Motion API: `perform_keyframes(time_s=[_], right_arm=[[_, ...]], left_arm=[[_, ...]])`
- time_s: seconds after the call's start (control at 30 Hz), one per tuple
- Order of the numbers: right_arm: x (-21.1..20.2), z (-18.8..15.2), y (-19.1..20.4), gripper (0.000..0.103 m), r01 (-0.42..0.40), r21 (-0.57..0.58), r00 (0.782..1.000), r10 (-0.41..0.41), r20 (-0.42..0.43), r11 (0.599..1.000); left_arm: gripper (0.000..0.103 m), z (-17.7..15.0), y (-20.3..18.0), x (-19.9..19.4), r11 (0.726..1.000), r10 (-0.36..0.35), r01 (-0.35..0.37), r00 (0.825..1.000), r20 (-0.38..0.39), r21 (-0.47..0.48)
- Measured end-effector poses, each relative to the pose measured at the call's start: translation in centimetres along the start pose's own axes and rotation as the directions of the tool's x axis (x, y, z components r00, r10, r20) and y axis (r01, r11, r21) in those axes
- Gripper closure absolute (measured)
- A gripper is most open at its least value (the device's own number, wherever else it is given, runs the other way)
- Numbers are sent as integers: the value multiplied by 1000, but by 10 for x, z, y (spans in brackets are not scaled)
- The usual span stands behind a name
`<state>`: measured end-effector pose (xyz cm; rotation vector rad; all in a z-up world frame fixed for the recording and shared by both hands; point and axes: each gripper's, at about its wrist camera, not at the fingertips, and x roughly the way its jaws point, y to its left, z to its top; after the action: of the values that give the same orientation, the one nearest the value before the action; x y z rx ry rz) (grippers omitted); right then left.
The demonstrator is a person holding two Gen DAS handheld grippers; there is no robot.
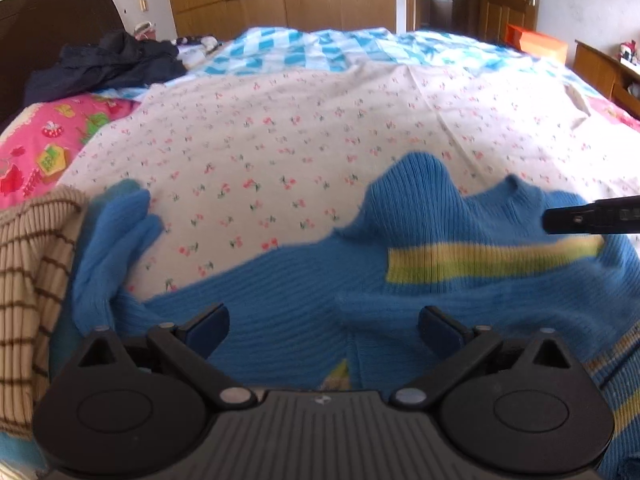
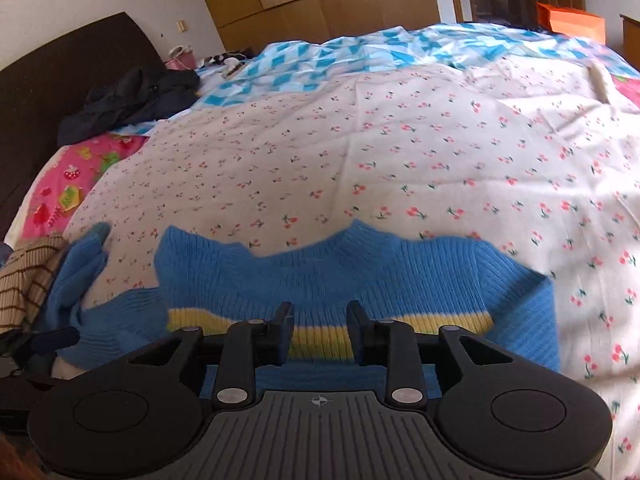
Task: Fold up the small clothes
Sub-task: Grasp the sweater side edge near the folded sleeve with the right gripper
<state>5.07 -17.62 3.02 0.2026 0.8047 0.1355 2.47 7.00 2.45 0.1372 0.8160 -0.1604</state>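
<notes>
While both tools (image 1: pixel 324 330) (image 2: pixel 319 332) gape, blue sweater (image 2: pixel 400 276) lies flat — on cherry-print sheet (image 2: pixel 360 152).

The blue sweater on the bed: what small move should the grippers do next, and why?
Probably lower the left gripper onto the blue sweater and pinch its near edge. Both grippers are open and hold nothing, the right gripper too, and the sweater lies spread on the cherry-print sheet, not yet folded.

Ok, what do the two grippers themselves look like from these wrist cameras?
Both look alike. The left gripper has a ribbed dark grey body with a small crosshair mark, two round black discs at the sides, black linkage arms with silver rivets, and dark blue fingers. The right gripper has the same build. No cables, sleeves or hands show.
</notes>
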Motion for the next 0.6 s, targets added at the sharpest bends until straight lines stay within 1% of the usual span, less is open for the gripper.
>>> perform_keyframes(time_s=[0.13,0.17,0.23,0.27,0.3,0.33,0.37,0.43,0.5,0.6], right_arm=[[26,20,4,73,-4,-48,1000,3,-27,999],[30,23,4,73,15,-69,1000,-17,-20,998],[35,27,-4,73,47,-93,999,-48,-4,995],[38,30,-10,70,47,-92,999,-48,-12,995],[42,31,-19,62,43,-90,999,-45,-19,995],[44,32,-27,58,39,-90,999,-40,-18,995],[47,33,-33,47,30,-95,999,-32,-21,995],[53,33,-45,39,-16,-103,999,12,-38,995],[59,33,-56,39,-77,-92,996,72,-59,993],[65,35,-65,38,-140,-110,988,132,-81,984]], left_arm=[[0,25,-10,15,999,-42,41,997,57,17],[0,31,-14,19,998,-52,50,996,70,23],[0,39,-19,28,998,-61,59,996,71,31],[0,40,-20,32,997,-68,66,995,69,35],[0,40,-20,35,997,-72,69,995,67,40],[0,40,-20,39,997,-72,69,995,65,47],[0,40,-20,42,996,-70,67,995,66,50],[0,39,-17,46,997,-71,68,995,70,43],[0,37,-14,49,997,-78,76,995,67,30],[0,32,-15,57,997,-68,66,997,47,47]])
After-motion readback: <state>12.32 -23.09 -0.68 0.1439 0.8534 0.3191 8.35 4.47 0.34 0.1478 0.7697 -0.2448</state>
